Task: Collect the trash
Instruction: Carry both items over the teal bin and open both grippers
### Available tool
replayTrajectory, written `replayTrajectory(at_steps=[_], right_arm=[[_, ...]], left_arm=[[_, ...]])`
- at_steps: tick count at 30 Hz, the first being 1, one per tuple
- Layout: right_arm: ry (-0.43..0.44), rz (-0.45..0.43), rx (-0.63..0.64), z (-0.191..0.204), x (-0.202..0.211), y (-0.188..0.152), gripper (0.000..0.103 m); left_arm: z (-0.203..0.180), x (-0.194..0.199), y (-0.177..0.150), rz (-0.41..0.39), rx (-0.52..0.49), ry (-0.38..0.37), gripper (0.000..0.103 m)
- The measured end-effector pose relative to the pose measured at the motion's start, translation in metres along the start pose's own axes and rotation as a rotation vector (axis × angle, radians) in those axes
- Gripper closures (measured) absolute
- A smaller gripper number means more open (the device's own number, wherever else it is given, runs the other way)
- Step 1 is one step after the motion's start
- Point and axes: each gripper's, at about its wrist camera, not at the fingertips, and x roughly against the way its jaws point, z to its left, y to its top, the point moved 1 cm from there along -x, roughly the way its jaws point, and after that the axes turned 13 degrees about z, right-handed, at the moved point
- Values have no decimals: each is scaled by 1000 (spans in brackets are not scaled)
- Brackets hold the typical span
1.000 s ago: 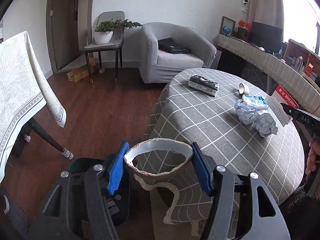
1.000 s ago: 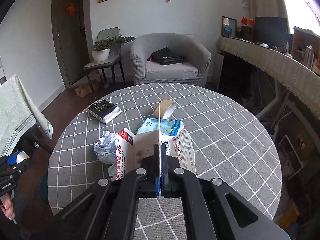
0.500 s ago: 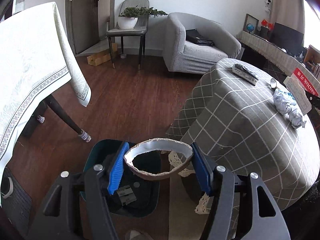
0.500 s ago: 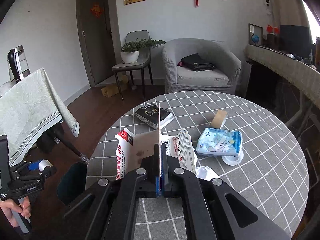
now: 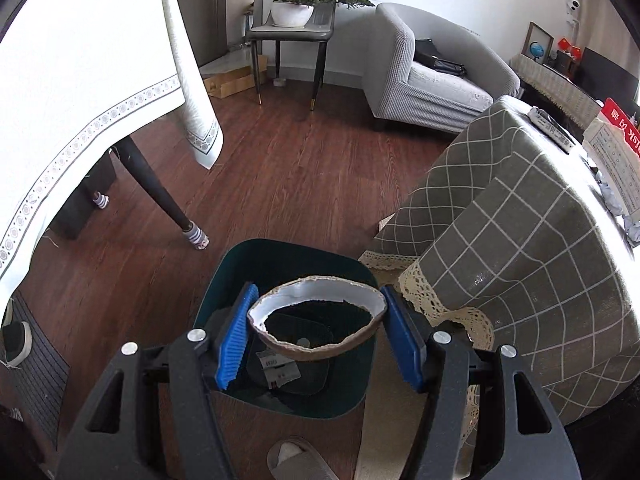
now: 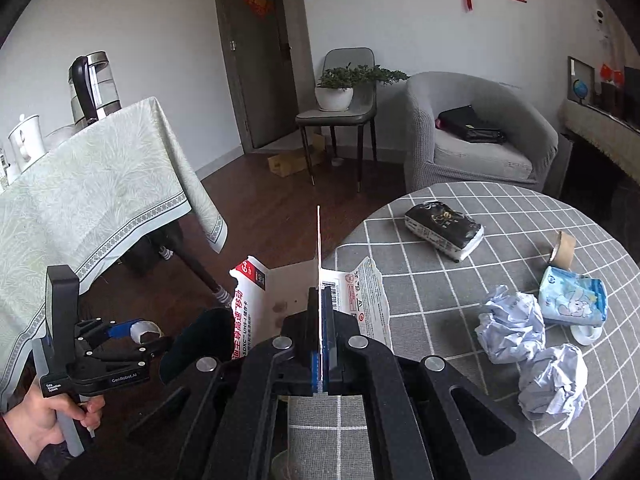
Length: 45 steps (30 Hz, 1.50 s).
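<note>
My left gripper (image 5: 318, 330) is shut on a broken brown shell with a white inside (image 5: 320, 326), held right above the open dark green trash bin (image 5: 240, 264) on the floor. It also shows in the right wrist view (image 6: 136, 334), low at the left. My right gripper (image 6: 320, 344) is shut on a flattened white and red cardboard box (image 6: 256, 308), held at the left edge of the round grey checked table (image 6: 460, 420). Two crumpled paper balls (image 6: 512, 324) lie on the table to its right.
On the round table lie a black packet (image 6: 444, 230), a tape roll (image 6: 562, 248) and a blue tissue pack (image 6: 572, 300). A table with a pale cloth (image 6: 92, 188) stands left of the bin. A slipper (image 5: 296, 460) lies near the bin. A grey armchair (image 6: 480, 136) stands behind.
My left gripper has carried the shell down and left from the round table's edge to above the bin. My right gripper has swung left with the box toward the table's left edge.
</note>
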Motion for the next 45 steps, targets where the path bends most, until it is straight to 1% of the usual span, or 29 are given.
replayTrajectory(at_steps=[4, 6, 8, 12, 14, 18, 22, 25, 30, 34, 37, 40, 43, 45], right_arm=[[36, 18, 50, 25, -13, 1, 102], [54, 26, 69, 35, -20, 2, 102], [72, 42, 83, 42, -28, 2, 102], [107, 75, 113, 60, -44, 3, 102], [123, 92, 132, 69, -51, 4, 102], [151, 128, 152, 87, -70, 1, 102], [175, 163, 158, 101, -88, -1, 102], [188, 189, 149, 105, -101, -2, 102], [200, 229, 120, 108, -123, -4, 102], [194, 266, 127, 115, -139, -8, 102], [185, 286, 137, 121, -150, -12, 102], [181, 313, 130, 124, -162, -18, 102], [180, 351, 113, 124, -177, -25, 102], [180, 371, 107, 124, -184, -28, 102]], left_arm=[[12, -8, -2, 24, 30, 10, 38], [16, -15, -4, 53, 38, 36, 38], [21, -23, -7, 82, 50, 41, 38], [24, -34, -10, 125, 47, 45, 38], [27, -40, -11, 146, 47, 62, 38], [32, -44, -13, 160, 65, 53, 38], [36, -46, -16, 166, 61, 65, 37], [39, -47, -16, 175, 67, 66, 30], [40, -43, -17, 157, 77, 49, 28], [45, -29, -16, 128, 94, 37, 28], [50, -12, -14, 80, 122, 17, 28], [49, 7, -13, 19, 111, 48, 28], [49, 26, -12, -42, 119, 42, 28], [52, 34, -12, -64, 131, 32, 29]])
